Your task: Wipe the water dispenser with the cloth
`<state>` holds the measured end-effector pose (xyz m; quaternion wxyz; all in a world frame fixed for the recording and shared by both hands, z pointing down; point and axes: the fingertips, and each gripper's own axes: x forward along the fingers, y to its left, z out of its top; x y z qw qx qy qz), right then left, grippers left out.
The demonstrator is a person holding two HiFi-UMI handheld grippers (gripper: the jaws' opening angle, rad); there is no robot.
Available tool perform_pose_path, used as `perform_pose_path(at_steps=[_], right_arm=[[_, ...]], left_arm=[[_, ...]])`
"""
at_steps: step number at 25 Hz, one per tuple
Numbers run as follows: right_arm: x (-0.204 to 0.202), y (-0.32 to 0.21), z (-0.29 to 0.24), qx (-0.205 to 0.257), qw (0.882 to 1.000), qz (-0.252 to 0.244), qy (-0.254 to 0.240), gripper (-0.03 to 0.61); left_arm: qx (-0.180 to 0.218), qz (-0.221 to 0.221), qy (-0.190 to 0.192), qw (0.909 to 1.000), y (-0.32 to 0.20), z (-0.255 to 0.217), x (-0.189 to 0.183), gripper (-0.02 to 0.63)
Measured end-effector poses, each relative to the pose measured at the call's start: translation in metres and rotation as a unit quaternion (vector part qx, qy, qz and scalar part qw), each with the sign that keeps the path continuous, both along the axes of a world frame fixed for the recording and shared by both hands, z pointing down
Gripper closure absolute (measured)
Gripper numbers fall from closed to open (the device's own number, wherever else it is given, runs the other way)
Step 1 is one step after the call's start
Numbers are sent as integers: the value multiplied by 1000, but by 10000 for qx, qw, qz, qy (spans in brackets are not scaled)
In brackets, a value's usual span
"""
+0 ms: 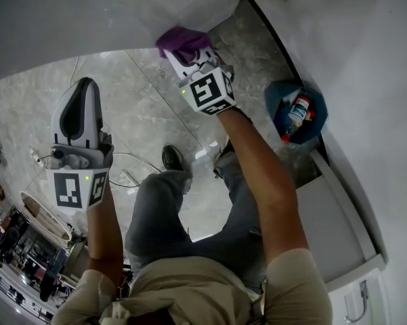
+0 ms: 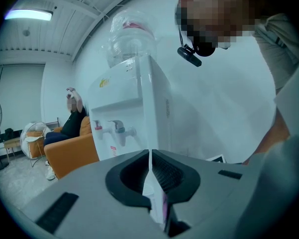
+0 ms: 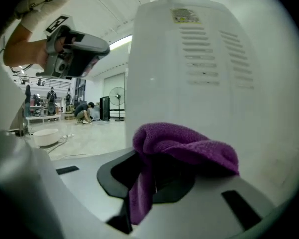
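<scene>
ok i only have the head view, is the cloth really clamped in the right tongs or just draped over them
observer: clamped. the right gripper view shows the purple cloth running down between the right tongs, bunched over their tips.
operator: which face of the dispenser is it at
observer: a panel of the water dispenser with vent slots and a small label up top.
operator: left tongs holding anything
observer: no. the left gripper view shows the left tongs shut and empty, aimed at the side with the taps.
</scene>
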<state>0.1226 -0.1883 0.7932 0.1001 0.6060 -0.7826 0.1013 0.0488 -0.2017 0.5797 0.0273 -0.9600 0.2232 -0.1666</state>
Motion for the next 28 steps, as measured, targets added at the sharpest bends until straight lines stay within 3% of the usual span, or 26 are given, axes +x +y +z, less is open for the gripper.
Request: perform_pose_path(at_steps=[4,8,11,15,20,28], right_arm=[[64,-8,5,-253,9984,266,428,518],[125,-8,-2,-810,9923,505,791,518],[150,-11,-18,-1192,9848,615,1104,518],[180,-6,-63,-1340,9773,1116,1204,520],[170,4,-107,-1569,9743,1185,1102,520],[141,47,-237,-1380,9739,1600,829,518]], left_arm=[[62,-137,-31,9999,-3,-17,-7,580],[211,-116,79,9997,-20,-51,-12,580],[400,-118,51,9991,-33,-86,-35,580],[641,-243,-201,9974,-44,-130,-75,580],[689,-250,-954,9927,-48,-164,-131,580],[645,-348,-792,9942,-31,-263,-171,580]])
